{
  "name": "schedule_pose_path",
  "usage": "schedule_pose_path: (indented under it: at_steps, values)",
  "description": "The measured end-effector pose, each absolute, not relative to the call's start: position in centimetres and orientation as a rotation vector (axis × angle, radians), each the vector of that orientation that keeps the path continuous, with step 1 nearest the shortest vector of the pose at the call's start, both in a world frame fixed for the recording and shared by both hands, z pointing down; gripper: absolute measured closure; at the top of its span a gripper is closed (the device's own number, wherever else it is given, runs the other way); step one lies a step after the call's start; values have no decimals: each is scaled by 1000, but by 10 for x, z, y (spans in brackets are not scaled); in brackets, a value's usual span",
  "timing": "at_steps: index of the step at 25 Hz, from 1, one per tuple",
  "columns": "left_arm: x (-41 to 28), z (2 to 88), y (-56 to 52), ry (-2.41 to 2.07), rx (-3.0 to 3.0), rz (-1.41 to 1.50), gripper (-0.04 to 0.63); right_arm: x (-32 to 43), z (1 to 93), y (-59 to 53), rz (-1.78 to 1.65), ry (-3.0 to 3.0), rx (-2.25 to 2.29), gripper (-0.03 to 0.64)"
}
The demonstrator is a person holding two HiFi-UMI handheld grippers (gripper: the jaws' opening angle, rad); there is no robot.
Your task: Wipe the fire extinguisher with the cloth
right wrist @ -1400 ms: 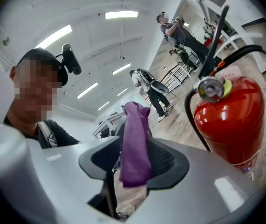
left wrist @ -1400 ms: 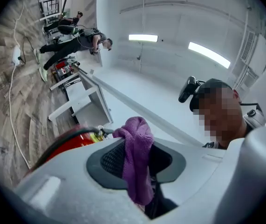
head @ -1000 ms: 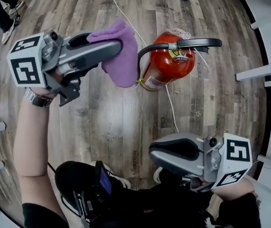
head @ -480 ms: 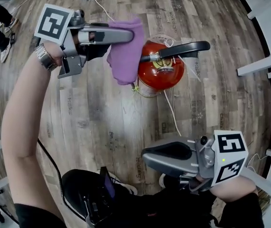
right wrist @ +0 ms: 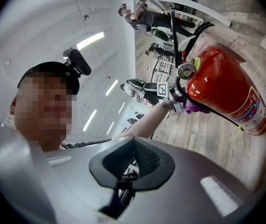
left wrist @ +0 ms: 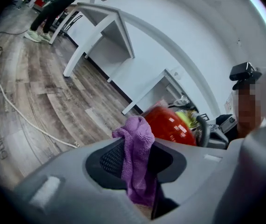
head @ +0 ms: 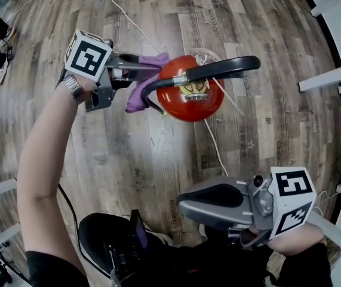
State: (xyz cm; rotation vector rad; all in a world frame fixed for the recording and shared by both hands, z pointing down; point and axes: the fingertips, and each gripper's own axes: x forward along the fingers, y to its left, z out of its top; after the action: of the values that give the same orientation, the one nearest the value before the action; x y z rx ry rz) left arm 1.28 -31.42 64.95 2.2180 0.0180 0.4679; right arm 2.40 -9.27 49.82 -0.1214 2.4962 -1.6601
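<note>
- The left gripper (head: 141,67) is clamped on the purple cloth (head: 138,95), which touches the near side of the fire extinguisher (head: 189,100); the extinguisher stands upright on the floor (head: 158,160).
- The right gripper (head: 185,205), closed and empty, is well apart from it.

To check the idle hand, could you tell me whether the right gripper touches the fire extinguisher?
Apart. The head view shows floor between the right gripper and the fire extinguisher.

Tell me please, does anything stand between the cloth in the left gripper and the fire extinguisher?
Nothing visible does. The left gripper holds the purple cloth right beside the red fire extinguisher, near its top. Only the extinguisher's own black hose curves down along that same side, close to the cloth.
</note>
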Motion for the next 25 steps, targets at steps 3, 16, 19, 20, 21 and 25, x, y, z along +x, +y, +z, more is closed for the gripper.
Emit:
schedule_pose_path:
  at_steps: [3, 16, 19, 20, 21, 25]
  values:
    - [8, 704, -317, -99, 2188, 492, 488, 23, 492, -94, -1691, 2469, -108, 618]
    - [-6, 923, -308, -609, 2037, 485, 491, 32, 493, -99, -1691, 2475, -163, 618]
    - [-9, 942, -303, -671, 1982, 491, 491, 35, 494, -99, -1692, 2472, -178, 618]
    - [-10, 945, -303, -687, 1965, 490, 491, 35, 494, -99, -1691, 2474, -181, 618]
    - [-10, 947, -302, -697, 1951, 487, 491, 35, 494, -100, -1692, 2476, -185, 618]
    - [-14, 949, -302, -710, 1891, 409, 491, 34, 495, -100, -1691, 2478, -188, 618]
